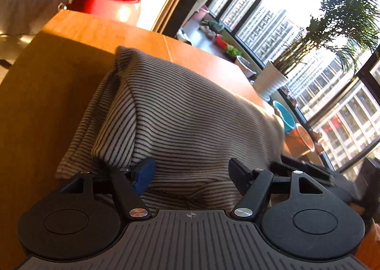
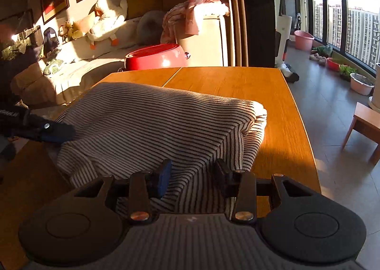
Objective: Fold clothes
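A black-and-white striped garment (image 1: 180,113) lies folded in a thick bundle on the wooden table (image 1: 47,108). My left gripper (image 1: 192,170) is open, its jaws wide apart, with the cloth's near edge lying between them. In the right wrist view the same garment (image 2: 152,123) fills the table's (image 2: 273,104) middle. My right gripper (image 2: 193,170) is open too, jaws straddling the cloth's near edge. The left gripper (image 2: 54,132) shows at the garment's left side in the right wrist view.
A red basin (image 2: 156,56) stands past the table's far edge, also in the left wrist view (image 1: 106,2). A sofa with plush toys (image 2: 104,20) is behind. Windows, potted plants (image 1: 308,39) and tubs line the right. A small wooden stool (image 2: 365,123) stands on the floor at the right.
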Tool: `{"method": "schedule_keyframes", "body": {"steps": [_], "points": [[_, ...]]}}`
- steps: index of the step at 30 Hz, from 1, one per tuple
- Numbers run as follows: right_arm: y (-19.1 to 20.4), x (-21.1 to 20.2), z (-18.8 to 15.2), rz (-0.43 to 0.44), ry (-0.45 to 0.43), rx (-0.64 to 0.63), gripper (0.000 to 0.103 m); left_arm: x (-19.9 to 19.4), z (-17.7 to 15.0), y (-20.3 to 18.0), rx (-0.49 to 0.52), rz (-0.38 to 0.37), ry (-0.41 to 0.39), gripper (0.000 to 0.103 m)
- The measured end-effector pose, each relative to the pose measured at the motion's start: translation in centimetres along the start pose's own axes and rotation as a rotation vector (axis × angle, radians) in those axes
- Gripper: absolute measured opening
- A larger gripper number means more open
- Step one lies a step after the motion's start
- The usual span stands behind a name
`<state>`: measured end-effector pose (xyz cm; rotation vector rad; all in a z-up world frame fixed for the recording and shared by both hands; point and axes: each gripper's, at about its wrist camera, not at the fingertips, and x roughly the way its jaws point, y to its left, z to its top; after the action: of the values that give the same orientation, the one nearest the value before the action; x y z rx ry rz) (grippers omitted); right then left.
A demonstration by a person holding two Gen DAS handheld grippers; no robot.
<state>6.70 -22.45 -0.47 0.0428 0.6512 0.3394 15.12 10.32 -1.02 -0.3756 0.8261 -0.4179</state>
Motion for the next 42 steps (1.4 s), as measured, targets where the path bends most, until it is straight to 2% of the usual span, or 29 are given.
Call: {"method": "schedule_keyframes", "body": {"steps": [4,7,8,9,11,14,16,18,20,23,28,33,35,38,42], "points": [[2.9,-2.4,-1.6,0.119,0.036,-0.028,0.052,0.7,1.2,0.1,-0.006,0.037,-0.044,0.089],[4.4,-3.9,-1.7,0.197,0.05,-0.061,0.057,0.3,1.5,-0.6,-0.004,0.056,-0.043,0.09],[4.4,-4.4,-1.2,0.2,0.029,-0.064,0.059,-0.1,1.4,-0.9,0.001,0.052,-0.044,0.09],[4.3,-4.8,-0.8,0.2,0.007,-0.067,0.062,-0.6,1.3,-1.3,0.015,0.049,-0.047,0.091],[3.5,-5.3,0.4,0.145,-0.062,-0.072,0.079,-1.7,0.9,-2.2,0.05,0.041,-0.054,0.091],[2.2,-4.2,2.0,0.006,-0.138,-0.101,0.088,-2.7,-0.3,-4.0,0.096,-0.001,-0.039,0.091],[1.2,-2.3,2.6,-0.089,-0.129,-0.124,0.089,-2.6,-1.3,-5.2,0.112,-0.05,0.009,0.09],[0.4,-0.3,2.7,-0.159,-0.073,-0.133,0.089,-2.2,-2.3,-6.0,0.115,-0.097,0.068,0.09],[-0.3,1.2,2.2,-0.188,-0.015,-0.126,0.089,-1.6,-3.1,-6.2,0.115,-0.113,0.103,0.089],[-1.1,0.9,1.2,-0.176,-0.008,-0.078,0.091,-0.1,-2.8,-5.0,0.09,-0.078,0.116,0.088],[0.2,-1.1,-0.6,-0.167,0.013,-0.082,0.091,1.2,-1.2,-3.2,0.047,-0.058,0.065,0.085],[2.2,-2.9,-2.5,-0.086,0.036,-0.035,0.099,2.4,-0.7,-3.7,0.157,0.021,-0.018,0.085],[2.8,-3.3,-3.0,-0.039,0.047,-0.011,0.101,2.5,-0.8,-3.9,0.173,0.025,-0.028,0.085],[3.4,-3.8,-2.3,-0.042,0.001,-0.047,0.103,1.5,-1.0,-4.6,0.188,0.024,-0.028,0.089],[4.2,-4.5,-1.2,-0.046,-0.059,-0.095,0.103,-1.0,-1.3,-5.3,0.224,-0.016,-0.068,0.095]]}}
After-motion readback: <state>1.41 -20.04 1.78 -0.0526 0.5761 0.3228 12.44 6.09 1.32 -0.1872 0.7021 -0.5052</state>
